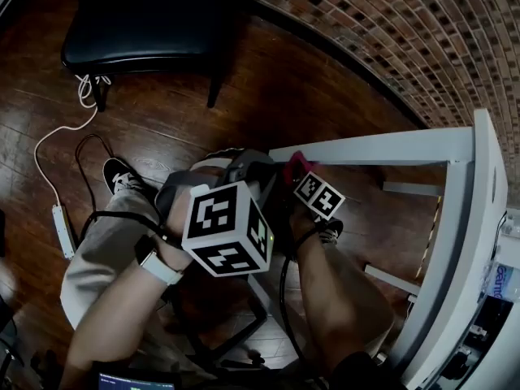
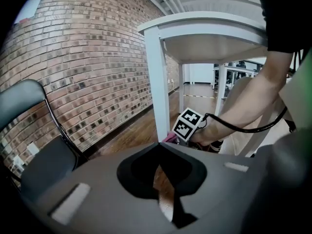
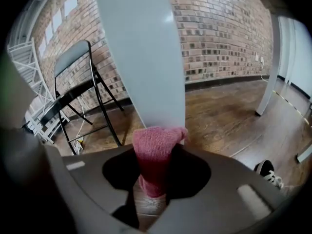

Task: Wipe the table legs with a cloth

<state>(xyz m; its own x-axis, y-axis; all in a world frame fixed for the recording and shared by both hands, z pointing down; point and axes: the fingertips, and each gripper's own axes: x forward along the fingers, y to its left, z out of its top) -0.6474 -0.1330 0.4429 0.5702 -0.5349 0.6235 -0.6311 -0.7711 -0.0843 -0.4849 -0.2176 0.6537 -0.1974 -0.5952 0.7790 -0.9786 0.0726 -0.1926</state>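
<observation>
My right gripper point(image 3: 156, 156) is shut on a pink knitted cloth point(image 3: 159, 138), whose bunched end presses against the white table leg point(image 3: 141, 52) just ahead. In the head view the cloth point(image 1: 296, 166) meets the same leg point(image 1: 382, 147) beside the right gripper's marker cube point(image 1: 318, 195). My left gripper point(image 2: 160, 154) is shut with nothing in it. It is held back from the leg point(image 2: 158, 82) and looks toward the right gripper's cube point(image 2: 187, 124) and the cloth point(image 2: 170, 137). Its big marker cube point(image 1: 227, 230) sits over the person's lap.
The white table top point(image 1: 486, 218) stands at the right with a water bottle point(image 1: 500, 279) on it. A black chair point(image 1: 154, 23) stands at the back left, in front of a brick wall point(image 1: 422, 31). A white power strip point(image 1: 63, 231) and its cable lie on the wood floor.
</observation>
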